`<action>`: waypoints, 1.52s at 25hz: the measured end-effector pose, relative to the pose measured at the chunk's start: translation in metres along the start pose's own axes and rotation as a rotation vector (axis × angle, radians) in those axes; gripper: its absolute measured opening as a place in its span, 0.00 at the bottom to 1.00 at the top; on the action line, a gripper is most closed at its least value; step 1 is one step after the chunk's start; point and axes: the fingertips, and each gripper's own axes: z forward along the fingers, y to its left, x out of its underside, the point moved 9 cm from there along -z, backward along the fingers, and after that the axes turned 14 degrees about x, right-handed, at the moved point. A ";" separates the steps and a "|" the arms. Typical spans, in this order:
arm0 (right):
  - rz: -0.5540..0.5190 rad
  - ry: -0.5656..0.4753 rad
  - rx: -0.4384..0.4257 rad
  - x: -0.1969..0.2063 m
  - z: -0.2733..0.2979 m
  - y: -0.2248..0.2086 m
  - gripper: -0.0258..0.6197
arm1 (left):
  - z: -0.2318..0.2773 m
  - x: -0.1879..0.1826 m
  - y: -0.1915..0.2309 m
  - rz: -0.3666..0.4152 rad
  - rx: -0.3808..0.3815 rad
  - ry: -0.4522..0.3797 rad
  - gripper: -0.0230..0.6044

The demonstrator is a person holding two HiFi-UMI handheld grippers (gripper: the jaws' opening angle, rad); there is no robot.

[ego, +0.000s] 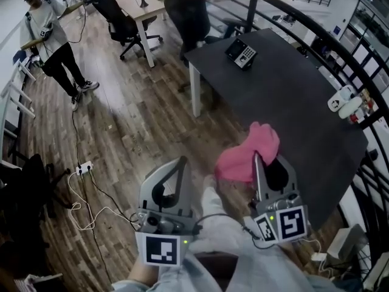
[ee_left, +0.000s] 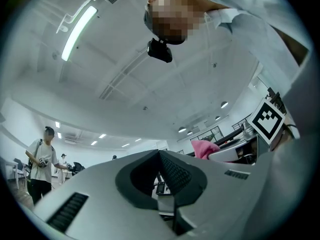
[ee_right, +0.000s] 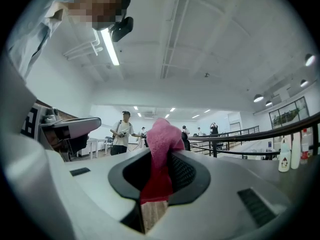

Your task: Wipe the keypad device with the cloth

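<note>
The keypad device [ego: 242,52], dark with a light key panel, lies at the far end of the dark table [ego: 292,102]. A pink cloth [ego: 249,154] hangs bunched over the table's near left edge, and my right gripper [ego: 256,157] is shut on it. In the right gripper view the cloth [ee_right: 162,134] is pinched between the jaws of the right gripper [ee_right: 162,151] and sticks up above them. My left gripper [ego: 181,161] is held over the wooden floor, left of the table, shut with nothing in it. The left gripper view looks upward past the left gripper [ee_left: 160,154], with the cloth [ee_left: 204,148] at the right.
A curved black railing [ego: 316,35] runs behind the table, with white bottles [ego: 343,102] at its right edge. Two black office chairs [ego: 124,23] and a white desk [ego: 143,8] stand beyond. A person [ego: 51,35] stands far left. A power strip and cables [ego: 84,167] lie on the floor.
</note>
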 end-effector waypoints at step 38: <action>0.008 -0.030 0.054 0.013 0.294 -0.099 0.17 | 0.268 0.118 0.147 -0.024 0.038 -0.012 0.04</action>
